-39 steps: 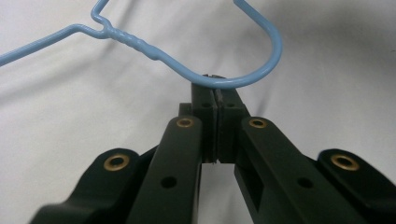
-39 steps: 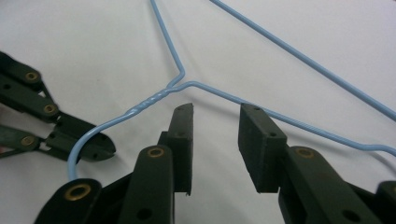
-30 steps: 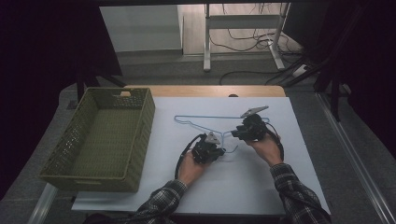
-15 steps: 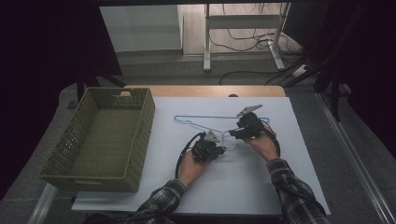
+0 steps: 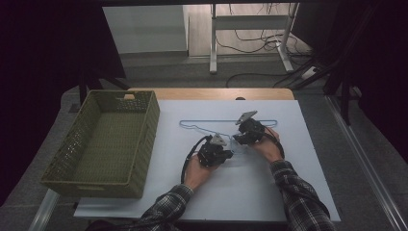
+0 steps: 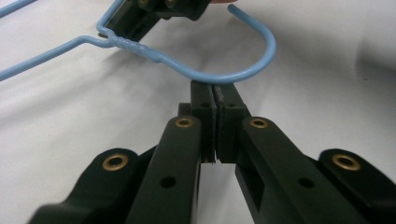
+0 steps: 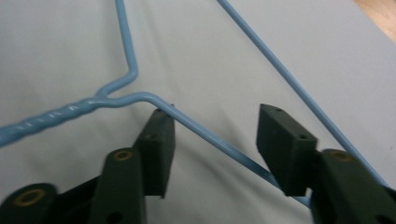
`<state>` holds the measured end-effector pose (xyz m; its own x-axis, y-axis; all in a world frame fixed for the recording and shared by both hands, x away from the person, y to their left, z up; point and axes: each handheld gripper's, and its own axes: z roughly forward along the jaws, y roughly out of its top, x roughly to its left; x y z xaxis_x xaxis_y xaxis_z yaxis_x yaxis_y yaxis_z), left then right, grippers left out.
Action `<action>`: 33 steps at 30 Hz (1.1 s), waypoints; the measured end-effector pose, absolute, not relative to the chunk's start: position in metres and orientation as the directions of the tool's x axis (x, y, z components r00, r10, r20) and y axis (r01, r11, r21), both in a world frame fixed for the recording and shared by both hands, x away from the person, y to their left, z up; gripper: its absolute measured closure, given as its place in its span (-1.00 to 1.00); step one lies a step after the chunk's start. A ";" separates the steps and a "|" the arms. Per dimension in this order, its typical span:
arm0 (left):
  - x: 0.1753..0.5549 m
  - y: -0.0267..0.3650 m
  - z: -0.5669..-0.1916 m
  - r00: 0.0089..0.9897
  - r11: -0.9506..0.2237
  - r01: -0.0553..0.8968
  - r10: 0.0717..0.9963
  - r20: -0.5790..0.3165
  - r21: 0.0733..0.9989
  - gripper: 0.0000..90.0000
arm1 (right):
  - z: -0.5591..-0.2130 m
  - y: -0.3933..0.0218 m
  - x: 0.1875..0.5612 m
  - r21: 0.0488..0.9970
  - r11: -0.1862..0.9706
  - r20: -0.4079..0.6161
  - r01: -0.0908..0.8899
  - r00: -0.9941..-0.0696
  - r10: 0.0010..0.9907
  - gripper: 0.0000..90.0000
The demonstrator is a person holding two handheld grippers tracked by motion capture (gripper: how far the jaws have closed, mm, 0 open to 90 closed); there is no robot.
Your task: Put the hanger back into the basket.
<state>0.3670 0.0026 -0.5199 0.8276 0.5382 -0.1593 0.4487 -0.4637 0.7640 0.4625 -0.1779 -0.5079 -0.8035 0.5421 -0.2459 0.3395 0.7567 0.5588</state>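
While the left gripper (image 6: 215, 91) clamps the hook of the blue wire hanger (image 5: 226, 123) to pin it beside the green basket (image 5: 144, 144), the right gripper (image 7: 215, 135) works. Its jaws, just closing, straddle the hanger's shoulder wire unclenched, lining up a second hold.

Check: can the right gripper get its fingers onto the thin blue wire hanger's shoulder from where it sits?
Probably yes. The right gripper stands open with the thin blue wire hanger running between its fingers, and nothing blocks it. Its jaws have just been closing.
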 end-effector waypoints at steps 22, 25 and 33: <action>0.364 0.055 -0.513 0.751 -0.368 0.507 0.632 -0.190 0.780 0.78 | -0.486 -0.169 0.461 0.621 0.718 -0.203 0.313 -0.821 0.534 0.92; 0.365 0.061 -0.512 0.738 -0.356 0.515 0.647 -0.192 0.780 0.66 | -0.482 -0.171 0.460 0.644 0.691 -0.173 0.328 -0.818 0.549 0.92; 0.371 0.084 -0.495 0.728 -0.270 0.491 0.649 -0.221 0.828 -0.15 | -0.466 -0.177 0.451 0.710 0.608 -0.074 0.354 -0.822 0.565 0.93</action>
<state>0.3710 0.0840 -0.4948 0.7280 0.6492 -0.2205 0.4913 -0.2696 0.8282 0.4513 -0.1769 -0.4664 -0.8216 0.5651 -0.0744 0.3540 0.6082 0.7104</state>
